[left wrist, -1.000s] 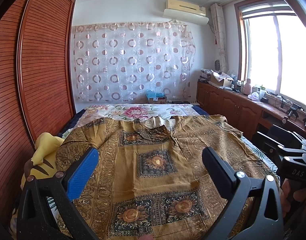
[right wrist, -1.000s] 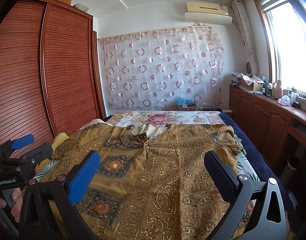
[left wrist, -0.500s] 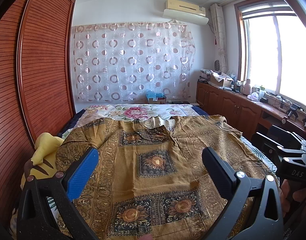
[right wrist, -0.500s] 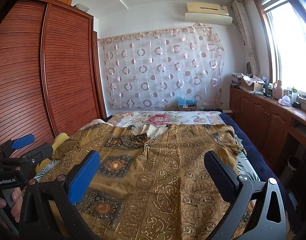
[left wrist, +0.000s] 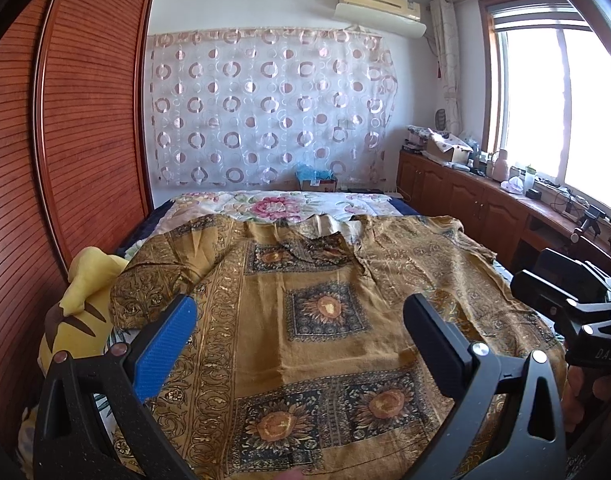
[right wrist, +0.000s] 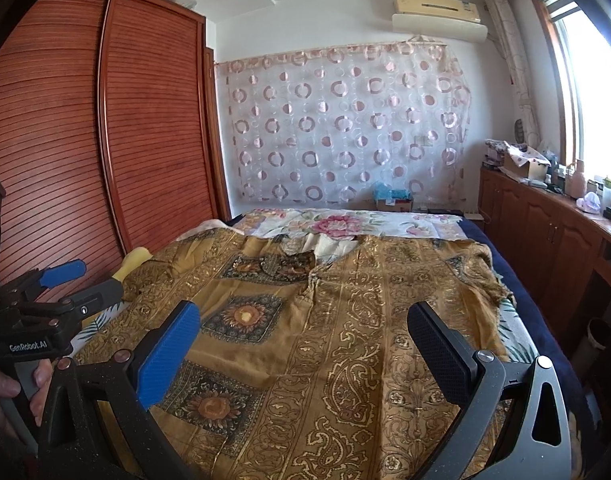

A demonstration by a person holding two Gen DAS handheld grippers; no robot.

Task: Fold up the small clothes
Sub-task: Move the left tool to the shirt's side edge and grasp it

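A golden-brown patterned garment with dark sunflower squares lies spread flat over the bed, collar toward the far end. My left gripper hovers open above its near hem, nothing between its fingers. My right gripper is also open, above the garment's right half. In the left wrist view the right gripper shows at the right edge. In the right wrist view the left gripper appears at the left edge, held by a hand.
A yellow plush toy lies at the bed's left side against the wooden wardrobe. A floral quilt covers the far end of the bed. Wooden cabinets with clutter run under the window on the right.
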